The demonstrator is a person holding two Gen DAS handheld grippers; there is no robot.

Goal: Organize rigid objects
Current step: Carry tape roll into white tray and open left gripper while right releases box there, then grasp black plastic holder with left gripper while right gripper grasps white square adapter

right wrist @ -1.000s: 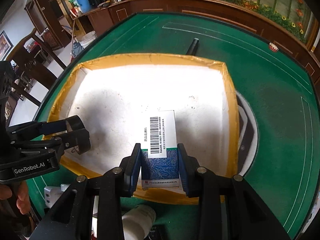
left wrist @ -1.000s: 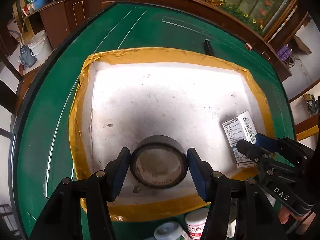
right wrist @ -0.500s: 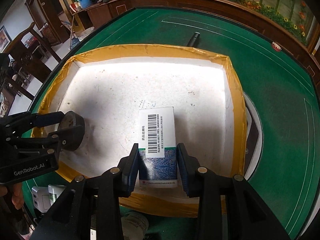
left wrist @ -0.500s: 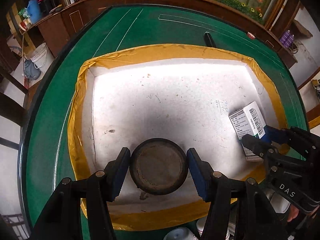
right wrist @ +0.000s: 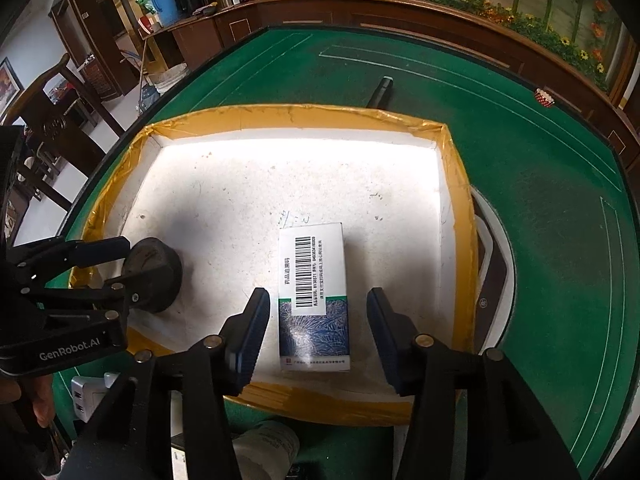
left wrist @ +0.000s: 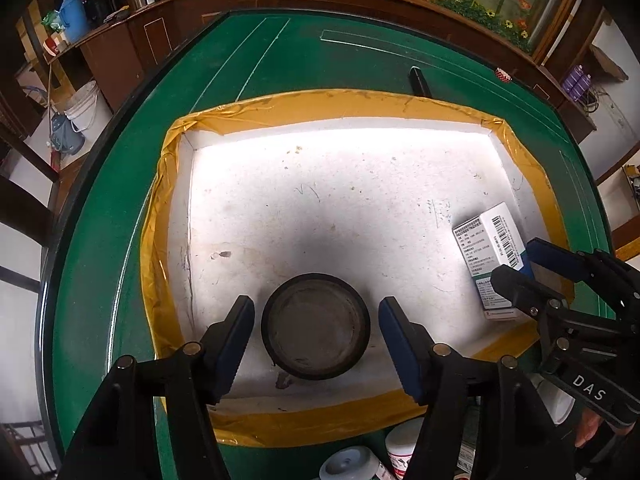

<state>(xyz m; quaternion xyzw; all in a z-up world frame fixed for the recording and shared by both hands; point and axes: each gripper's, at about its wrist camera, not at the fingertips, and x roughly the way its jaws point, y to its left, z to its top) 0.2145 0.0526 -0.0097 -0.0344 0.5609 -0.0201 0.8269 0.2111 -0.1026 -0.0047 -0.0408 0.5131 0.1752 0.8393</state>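
A round black lid [left wrist: 316, 326] rests on the white floor of a shallow tray [left wrist: 360, 184] edged with yellow tape. My left gripper [left wrist: 316, 330] straddles the lid, its jaws opening, with a gap on each side. A white and blue medicine box [right wrist: 313, 296] with a barcode lies flat near the tray's front right. My right gripper [right wrist: 314, 330] is around the box, jaws opening, and the pads stand clear of its sides. The box [left wrist: 490, 256] and right gripper [left wrist: 520, 268] also show in the left wrist view, the lid [right wrist: 154, 272] and left gripper [right wrist: 116, 264] in the right.
The tray sits on a green felt table [left wrist: 120, 240] with white lines. White bottles [left wrist: 400, 448] and a white charger [right wrist: 86, 394] lie in front of the tray. A black cylinder [left wrist: 418, 80] lies beyond the far rim. Wooden cabinets [right wrist: 192, 32] surround the table.
Both grippers have let go: the left fingers have spread away from the black lid, the right fingers away from the medicine box. Both objects now rest on the tray floor.
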